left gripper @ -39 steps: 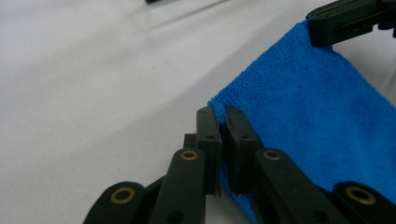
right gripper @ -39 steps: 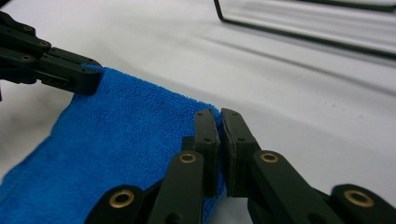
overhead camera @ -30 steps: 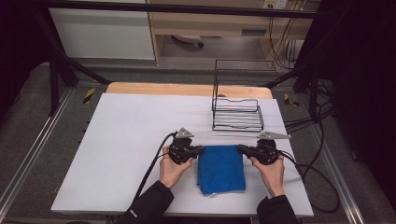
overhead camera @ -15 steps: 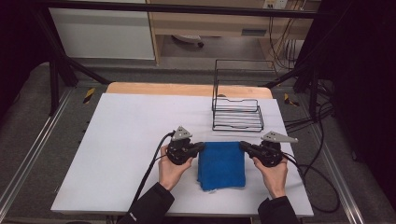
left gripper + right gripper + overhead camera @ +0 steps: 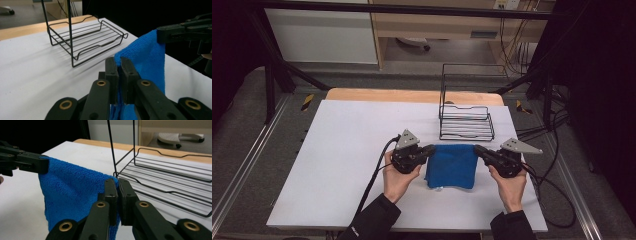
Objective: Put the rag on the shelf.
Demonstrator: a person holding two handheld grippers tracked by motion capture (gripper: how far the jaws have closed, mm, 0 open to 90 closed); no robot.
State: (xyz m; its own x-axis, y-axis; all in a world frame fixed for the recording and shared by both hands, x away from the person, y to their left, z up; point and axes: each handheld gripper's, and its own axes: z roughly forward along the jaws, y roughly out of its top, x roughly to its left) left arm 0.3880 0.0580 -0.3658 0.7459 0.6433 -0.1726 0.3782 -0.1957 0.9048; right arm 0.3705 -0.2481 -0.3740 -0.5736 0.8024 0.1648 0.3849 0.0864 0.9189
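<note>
A blue cloth [image 5: 452, 165] hangs stretched between my two grippers above the white table top [image 5: 347, 145]. My left gripper [image 5: 431, 149] is shut on the cloth's upper left corner, and in the left gripper view its jaws pinch the cloth [image 5: 147, 57] at my left gripper [image 5: 119, 65]. My right gripper [image 5: 477, 149] is shut on the upper right corner. In the right gripper view the cloth [image 5: 72, 192] drapes down from my right gripper [image 5: 118, 187]. The cloth's lower edge rests near the table.
A black wire rack [image 5: 466, 117] stands just behind the cloth, seen close in both gripper views [image 5: 85, 37] [image 5: 170, 177]. Cables trail from both grippers toward the front edge and right side. The wooden table edge [image 5: 412, 95] runs along the back.
Both grippers have risen with the cloth's top corners, lifting it off the table so it hangs more upright. The hands have drawn slightly apart.
</note>
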